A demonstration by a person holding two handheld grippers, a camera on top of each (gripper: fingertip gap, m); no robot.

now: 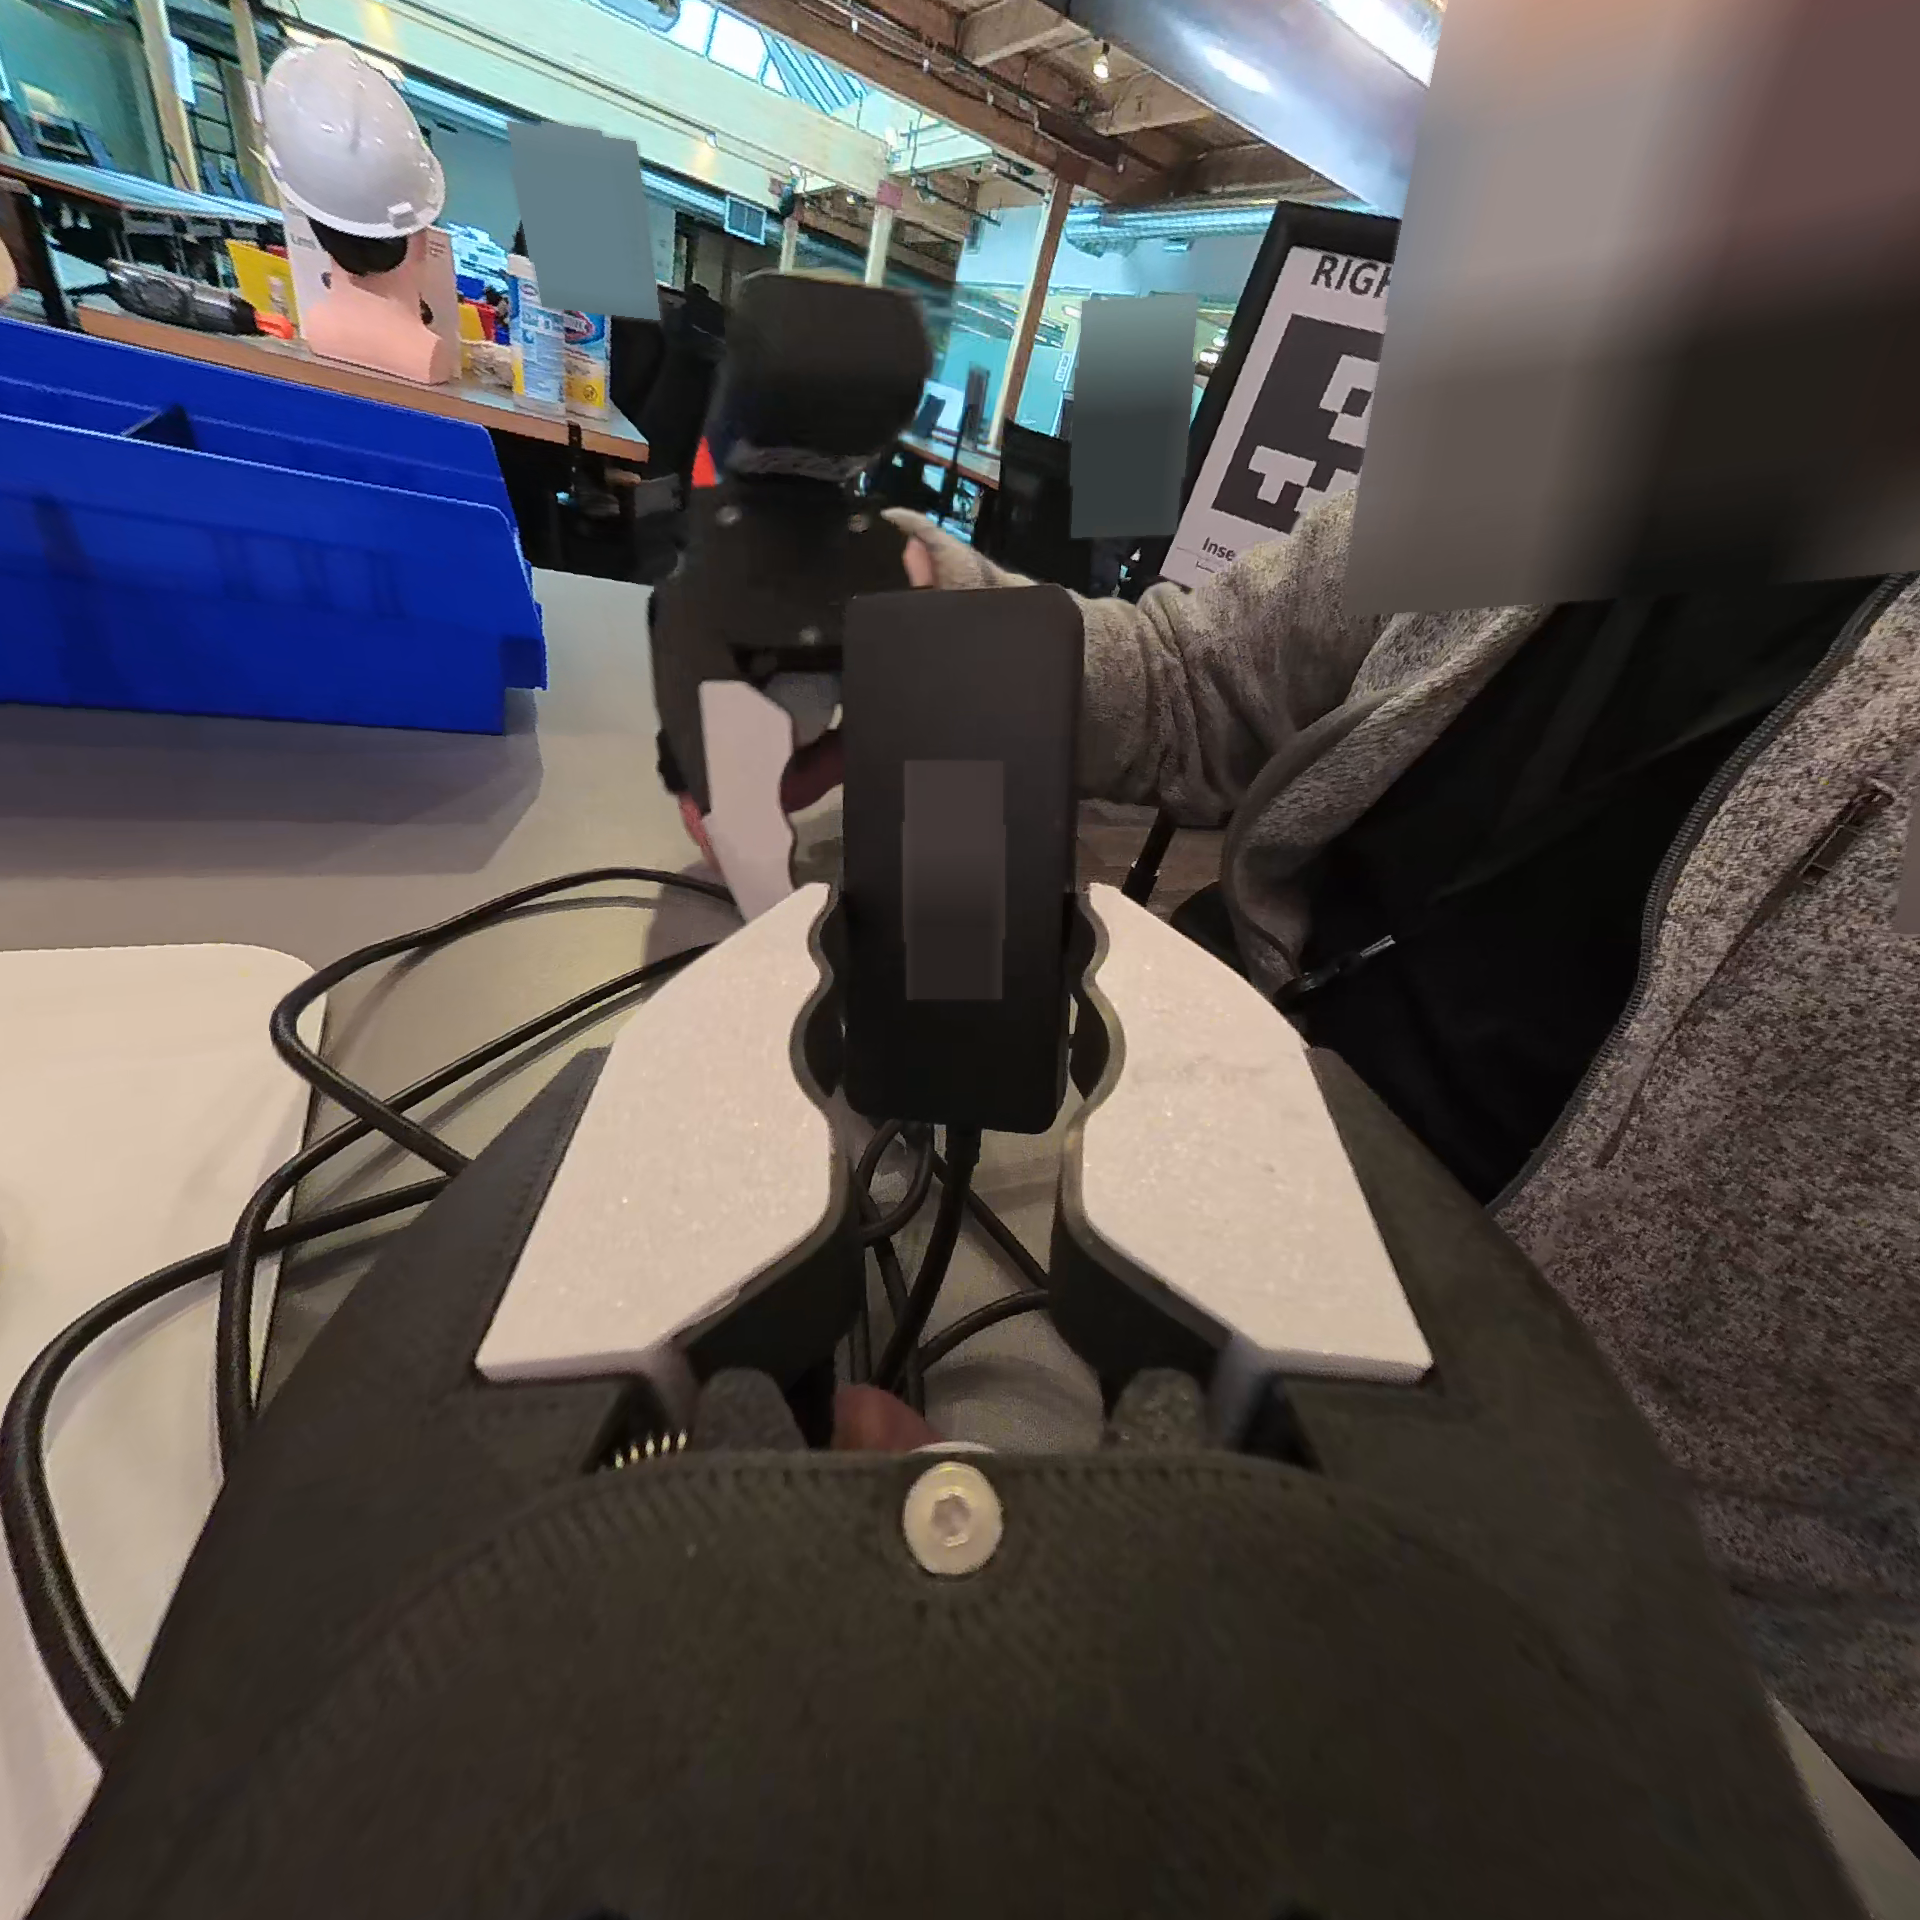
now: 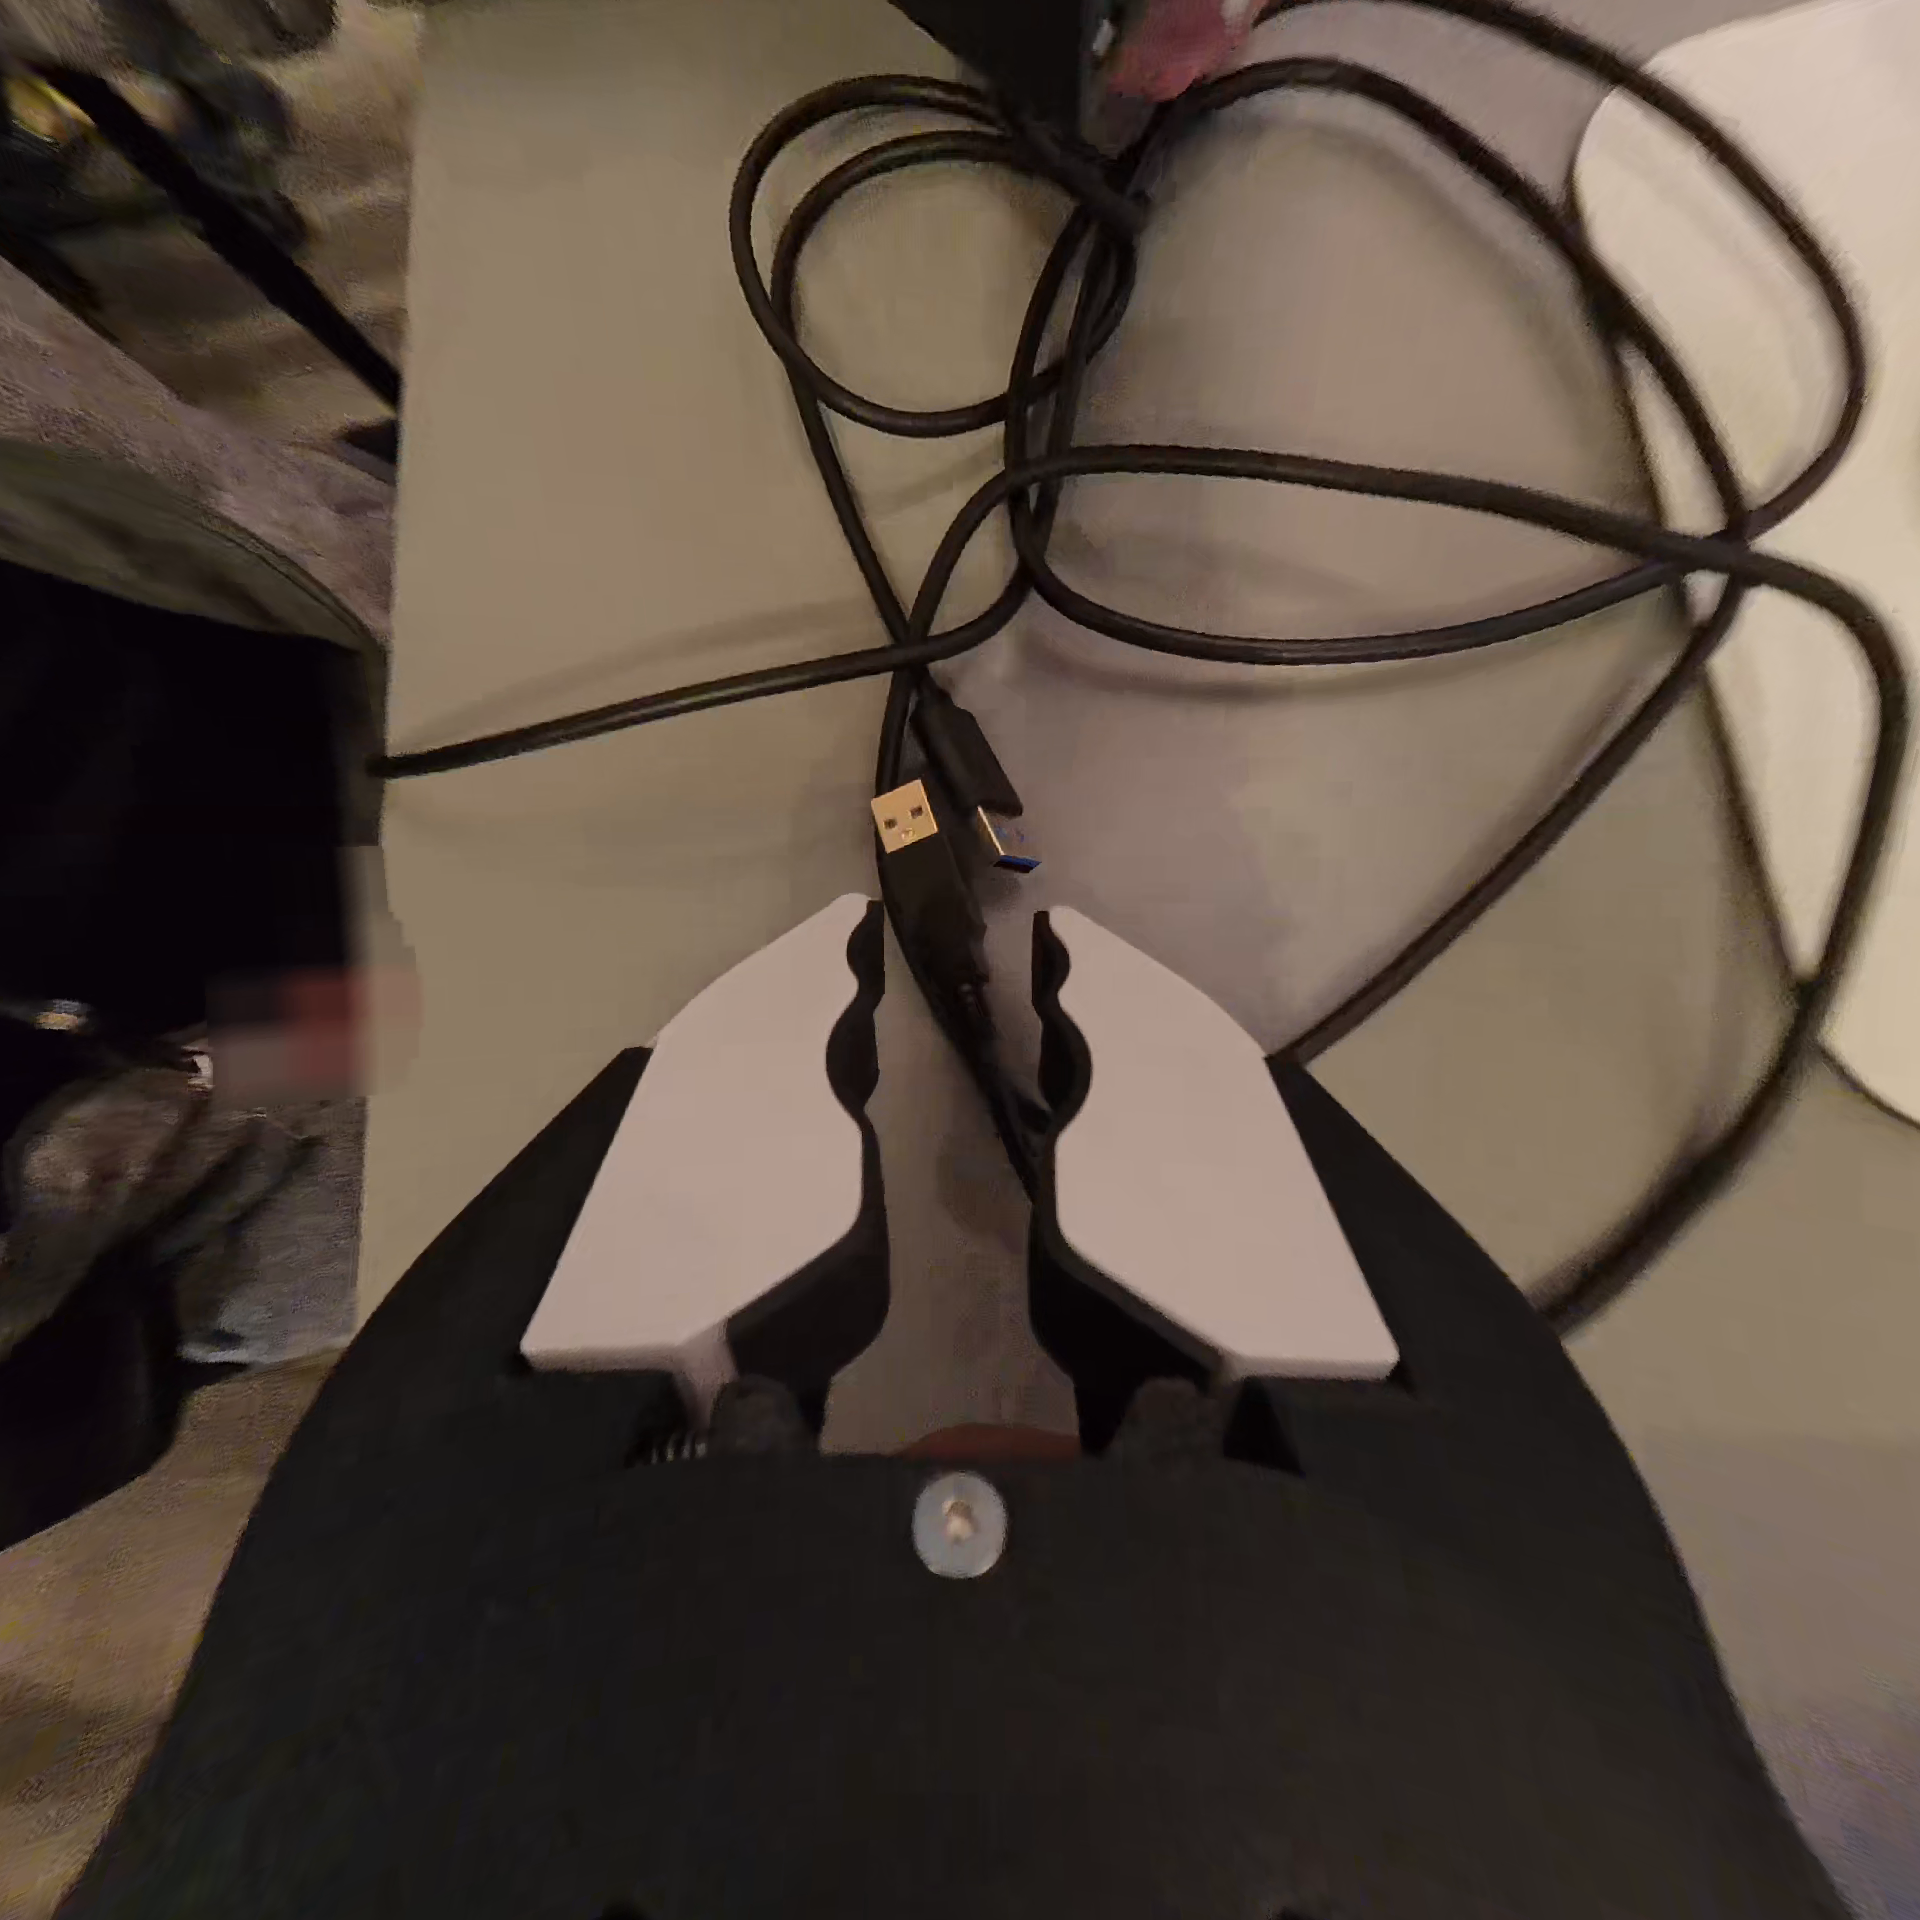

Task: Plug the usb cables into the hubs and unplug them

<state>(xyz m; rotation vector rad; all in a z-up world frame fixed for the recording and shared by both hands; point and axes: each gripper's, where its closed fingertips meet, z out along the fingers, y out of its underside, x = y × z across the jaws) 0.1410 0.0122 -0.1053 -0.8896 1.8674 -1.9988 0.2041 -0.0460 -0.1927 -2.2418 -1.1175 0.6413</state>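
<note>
My left gripper [image 1: 956, 914] is shut on a black USB hub [image 1: 956, 727] and holds it upright above the table, with both pads pressed on its sides. Black cables [image 1: 312, 997] hang from the hub's lower end. My right gripper [image 2: 956, 925] is open over the table. A black USB plug with a gold tip [image 2: 907, 821] lies between its fingers against the left pad, with a gap to the right pad. A second plug with a blue tip [image 2: 1003, 842] lies just beyond. The right gripper also shows in the left wrist view [image 1: 769, 644], behind the hub.
Looped black cables [image 2: 1351, 644] spread over the grey table [image 2: 623, 416]. A white mat [image 2: 1714, 312] lies at the right, also seen in the left wrist view [image 1: 135, 1091]. A blue bin [image 1: 239, 540] stands at the far left. A person in a grey sweater [image 1: 1662, 1039] is close on the right.
</note>
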